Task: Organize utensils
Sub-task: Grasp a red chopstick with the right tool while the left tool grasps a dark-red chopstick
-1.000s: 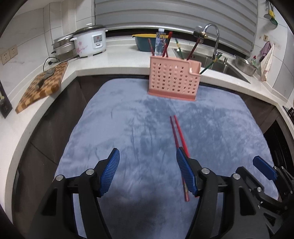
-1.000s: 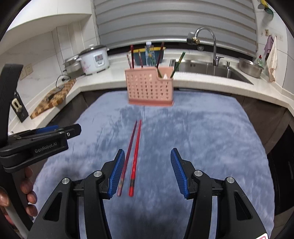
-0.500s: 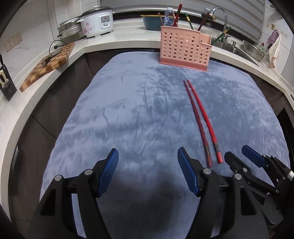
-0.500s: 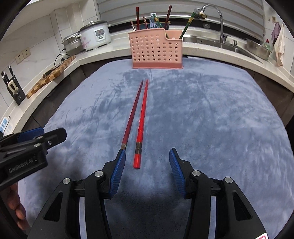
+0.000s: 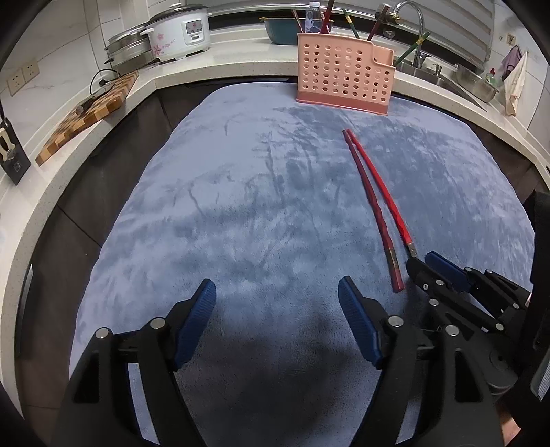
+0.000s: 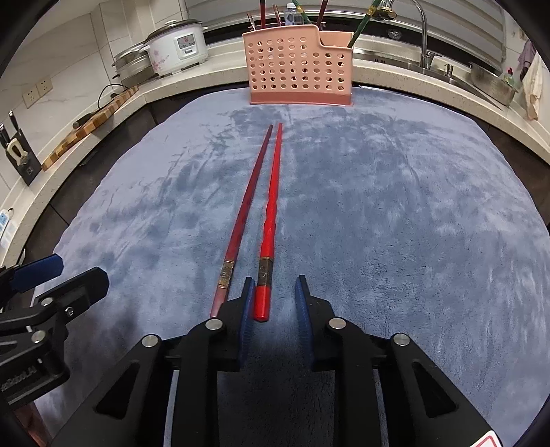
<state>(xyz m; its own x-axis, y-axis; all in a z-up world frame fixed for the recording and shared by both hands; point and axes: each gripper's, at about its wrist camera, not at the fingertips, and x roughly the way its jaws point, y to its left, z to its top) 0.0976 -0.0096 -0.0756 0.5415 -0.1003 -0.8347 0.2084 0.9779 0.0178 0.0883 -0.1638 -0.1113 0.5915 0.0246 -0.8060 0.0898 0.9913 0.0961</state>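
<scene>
Two chopsticks lie side by side on the grey-blue cloth [image 6: 395, 213]: a bright red one [image 6: 271, 213] and a darker red one [image 6: 245, 206]. They also show in the left wrist view, the bright red chopstick [image 5: 381, 192] and the dark one [image 5: 373, 209]. A pink perforated utensil holder [image 6: 299, 68] with several chopsticks in it stands at the cloth's far edge; it also shows in the left wrist view [image 5: 343, 77]. My right gripper [image 6: 273, 292] straddles the thick end of the bright red chopstick, jaws narrowed but a gap still on the right side. My left gripper [image 5: 276, 299] is open and empty, low over the cloth, left of the chopsticks.
A white counter wraps around the cloth. A rice cooker [image 5: 182, 31] and a steel pot [image 5: 127, 51] stand at the back left, a wooden cutting board [image 5: 89, 113] and a knife block [image 6: 17, 154] on the left. A sink with a tap [image 6: 422, 34] is at the back right.
My right gripper has moved forward and down onto the thick end of the bright red chopstick and its jaws have narrowed around it. My left gripper has stayed open.
</scene>
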